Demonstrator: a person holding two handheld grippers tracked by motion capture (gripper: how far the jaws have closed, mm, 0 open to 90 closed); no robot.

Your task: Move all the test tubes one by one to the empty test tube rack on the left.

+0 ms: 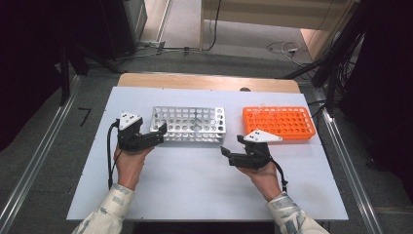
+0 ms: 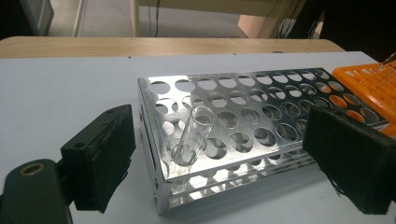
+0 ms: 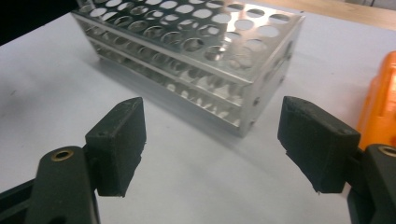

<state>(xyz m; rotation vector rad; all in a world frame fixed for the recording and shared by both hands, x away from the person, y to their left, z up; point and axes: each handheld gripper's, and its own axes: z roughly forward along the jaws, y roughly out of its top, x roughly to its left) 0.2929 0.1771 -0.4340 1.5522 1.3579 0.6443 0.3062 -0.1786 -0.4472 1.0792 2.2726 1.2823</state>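
Clear glass is the material of the small test tube [image 2: 195, 135], which stands tilted in a hole of the metal rack [image 1: 190, 124], in the row next to the rack's near edge and close to its left end. The rack sits on the white surface [image 1: 195, 185] toward the far left part, and an orange rack [image 1: 278, 122] sits well apart from it, near the far right corner.

The left gripper [image 1: 161, 132] is just beside the left end of the metal rack, and its jaws are wide apart, one on each side of that end; the tube is between them but no pad presses on it. The right gripper [image 1: 225, 152] hangs over the bare surface in front of the metal rack, and its jaws are also wide, with nothing between them.

It seems that the step in hand is to leave the tube in its hole and take the left gripper away. To do this well, the person should keep the jaws wide and pull the gripper straight back along its own line, so that no pad touches the leaning tube or pushes the light rack sideways. Because the tube is tilted, a small knock could rattle it. The right gripper should stay clear of the rack's near edge meanwhile.
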